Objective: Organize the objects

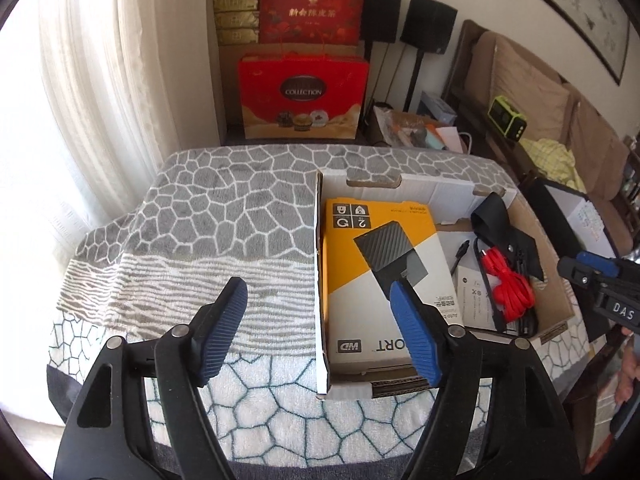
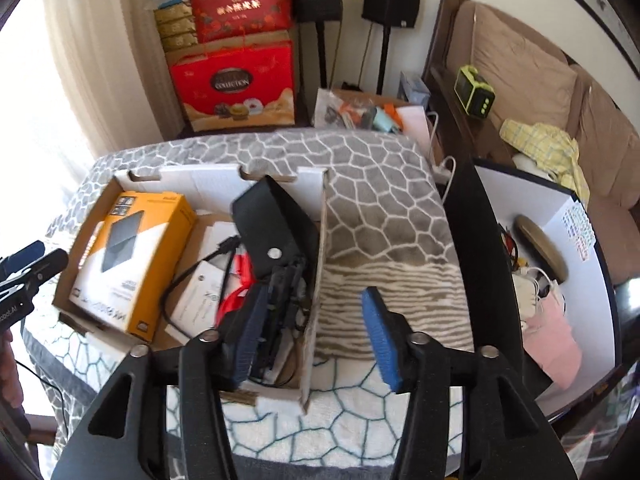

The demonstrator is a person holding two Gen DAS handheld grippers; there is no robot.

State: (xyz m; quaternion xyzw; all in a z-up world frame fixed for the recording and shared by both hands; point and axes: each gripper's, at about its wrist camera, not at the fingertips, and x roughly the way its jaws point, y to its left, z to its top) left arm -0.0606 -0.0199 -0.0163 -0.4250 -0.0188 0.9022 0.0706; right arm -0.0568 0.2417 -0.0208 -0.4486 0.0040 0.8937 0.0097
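**Cardboard tray packed, both grippers empty**

Only the right wrist view shows the black pouch (image 2: pixel 276 232) propped upright inside the cardboard tray (image 2: pixel 316 240). The left wrist view reads "WD" on the yellow hard-drive box (image 1: pixel 380 280) lying flat beside a red cable (image 1: pixel 510 284). Left gripper (image 1: pixel 320 328) and right gripper (image 2: pixel 316 336) gape, holding nothing.

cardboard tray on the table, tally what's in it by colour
Inside the cardboard tray, as far as the two views show:
Yellow: 1, the hard drive box
Red: 1, the coiled cable
Black: 2, the pouch and the loose cable
White: 1, the leaflet
Total: 5; more may lie hidden under the pouch.
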